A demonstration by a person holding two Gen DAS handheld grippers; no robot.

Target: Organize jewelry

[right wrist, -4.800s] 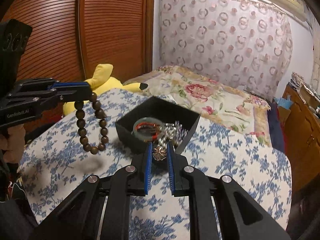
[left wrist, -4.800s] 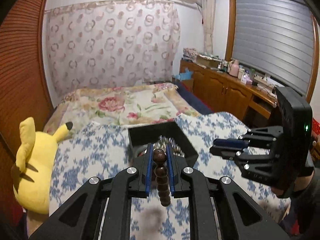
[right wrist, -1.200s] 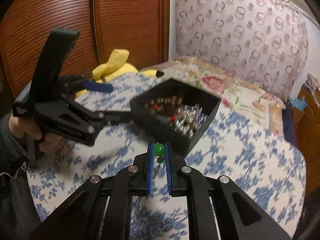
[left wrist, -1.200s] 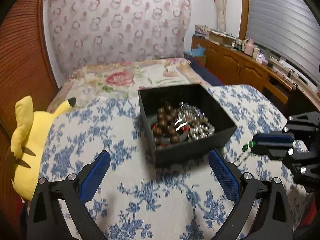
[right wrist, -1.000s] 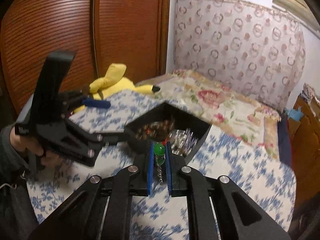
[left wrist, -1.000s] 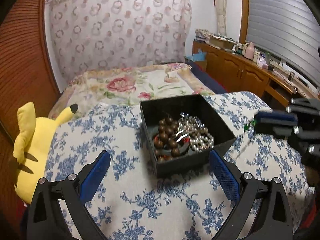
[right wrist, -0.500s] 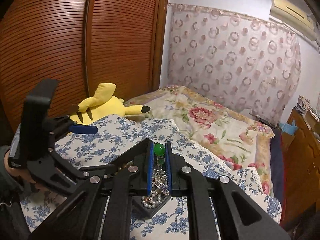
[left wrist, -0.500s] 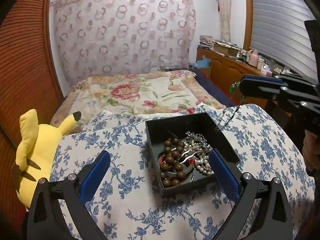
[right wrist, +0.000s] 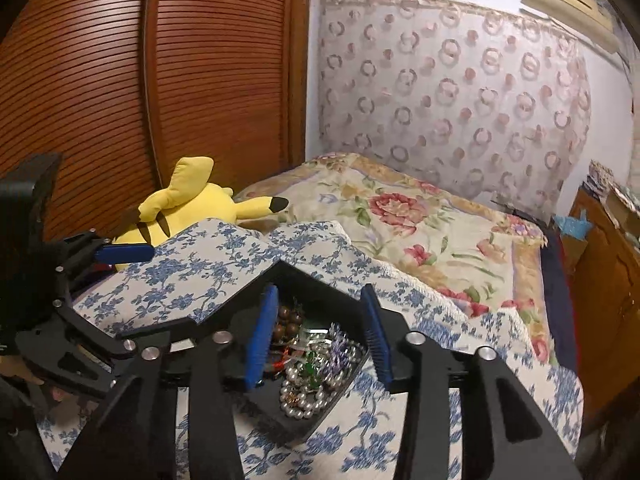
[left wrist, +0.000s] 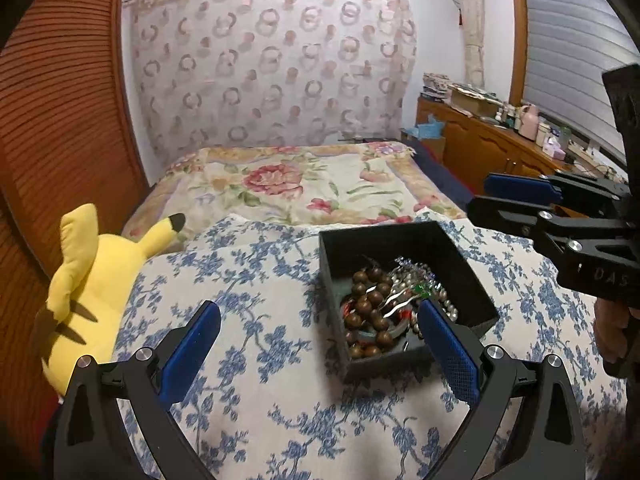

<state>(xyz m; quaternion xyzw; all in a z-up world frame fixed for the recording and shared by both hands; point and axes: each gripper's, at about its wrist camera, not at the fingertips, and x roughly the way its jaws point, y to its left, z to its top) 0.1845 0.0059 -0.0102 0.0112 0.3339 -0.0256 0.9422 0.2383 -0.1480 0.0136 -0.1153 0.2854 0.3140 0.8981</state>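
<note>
Blue-flowered cloth (left wrist: 256,280) covers the surface we work over, and on it sits the black box (left wrist: 472,276) of jewelry. From our right gripper (right wrist: 320,334) we look straight down into that box: brown wooden beads (right wrist: 289,322), a pearl string (right wrist: 298,394) and a green-stone piece (right wrist: 310,368) lie below and between its blue pads, which touch none of them. Its jaws are opening, with nothing held. Our left gripper (left wrist: 320,346) hangs just before the box's near wall, jaws spread wide and empty, the right pad over the near corner. Left of the cloth lies a yellow plush toy (left wrist: 84,280); beyond it all, a floral bedspread (left wrist: 304,188) and a ring-patterned curtain (left wrist: 272,72).
</note>
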